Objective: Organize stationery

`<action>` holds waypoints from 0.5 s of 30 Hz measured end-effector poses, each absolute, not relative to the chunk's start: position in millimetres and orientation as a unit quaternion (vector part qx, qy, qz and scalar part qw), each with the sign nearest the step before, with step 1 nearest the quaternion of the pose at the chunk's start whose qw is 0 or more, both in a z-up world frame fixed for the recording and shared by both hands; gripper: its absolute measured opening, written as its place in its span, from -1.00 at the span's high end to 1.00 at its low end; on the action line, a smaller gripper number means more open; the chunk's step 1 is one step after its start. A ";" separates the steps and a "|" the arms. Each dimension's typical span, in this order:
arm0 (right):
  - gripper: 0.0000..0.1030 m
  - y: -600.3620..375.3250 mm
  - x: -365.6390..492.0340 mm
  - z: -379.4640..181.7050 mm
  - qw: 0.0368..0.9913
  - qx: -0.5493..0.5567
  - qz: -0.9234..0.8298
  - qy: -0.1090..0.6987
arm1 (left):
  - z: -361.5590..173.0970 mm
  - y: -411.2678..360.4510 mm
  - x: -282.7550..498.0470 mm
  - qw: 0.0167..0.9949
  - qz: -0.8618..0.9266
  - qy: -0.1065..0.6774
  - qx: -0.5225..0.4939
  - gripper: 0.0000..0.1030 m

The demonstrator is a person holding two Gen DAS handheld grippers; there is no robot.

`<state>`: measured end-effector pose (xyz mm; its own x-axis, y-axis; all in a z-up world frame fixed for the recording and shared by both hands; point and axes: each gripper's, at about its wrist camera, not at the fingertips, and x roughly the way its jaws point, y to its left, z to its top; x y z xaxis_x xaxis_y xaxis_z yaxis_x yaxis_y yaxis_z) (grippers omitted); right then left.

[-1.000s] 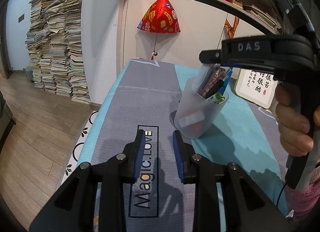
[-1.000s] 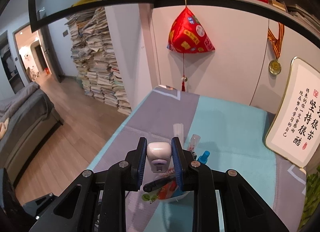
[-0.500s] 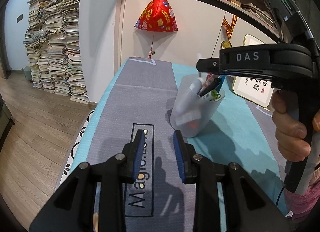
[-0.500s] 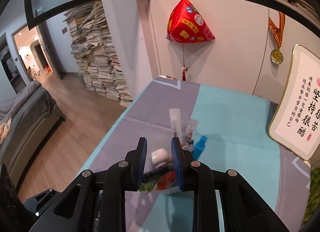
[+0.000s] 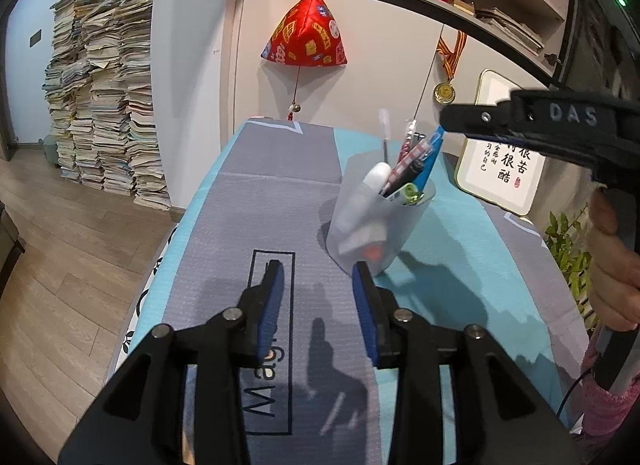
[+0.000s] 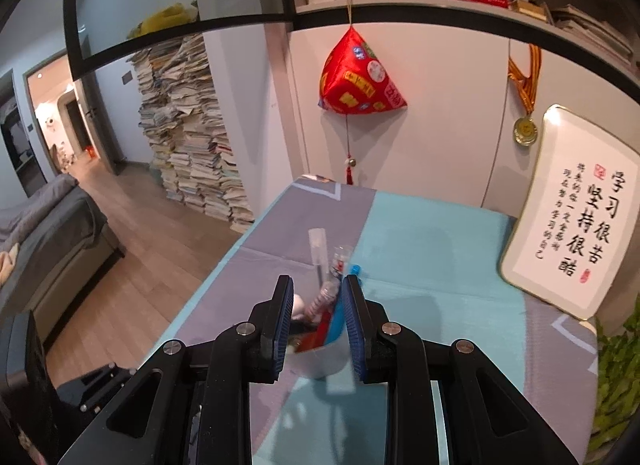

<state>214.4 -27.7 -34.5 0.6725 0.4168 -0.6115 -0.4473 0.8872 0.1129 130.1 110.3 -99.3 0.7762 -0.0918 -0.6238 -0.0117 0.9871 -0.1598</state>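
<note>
The left tool (image 5: 318, 297) sits low over the gray part of the mat (image 5: 272, 201) that covers the surface, and its blue pads are opening with nothing between them, only the mat and the printed word below. Just ahead of it and a little to the right stands the cloudy plastic pen cup (image 5: 376, 221); the right pad's tip is very close to the cup's bottom edge, but I cannot tell if they touch. The cup stands upright, and the things in it lean up and away toward the wall: a white eraser-like lump (image 5: 378, 177), a clear tube, dark pens, a blue pen and a green cap. Farther right, the right tool (image 6: 316, 301) is up above the cup (you can see its black body hanging over the cup from the left camera), a hand (image 5: 612, 265) holding its handle. Its pads stand a small way apart and hold nothing; the pen tops only show through the gap from below. So the cup is right under the right tool and just in front of the left one. I think the left tool is the one placed to steady or move the cup, since the cup's side is right next to it.
</note>
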 end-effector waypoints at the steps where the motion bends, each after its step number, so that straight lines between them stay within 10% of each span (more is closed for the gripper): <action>1: 0.49 -31.6 211.7 -34.7 0.915 -0.023 0.234 0.327 | -97.9 109.3 129.0 0.940 -0.021 0.330 -0.079 0.22; 15: 0.49 -105.5 159.1 -30.8 0.937 -0.017 0.147 0.317 | -56.6 74.6 112.7 0.964 -0.020 0.262 -0.048 -0.21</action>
<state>159.1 -105.5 -30.8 0.7555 0.2636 -0.5998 -0.2857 0.9564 0.0604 112.7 74.6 -56.6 0.8614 -0.0636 -0.5039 0.0131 0.9946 -0.1031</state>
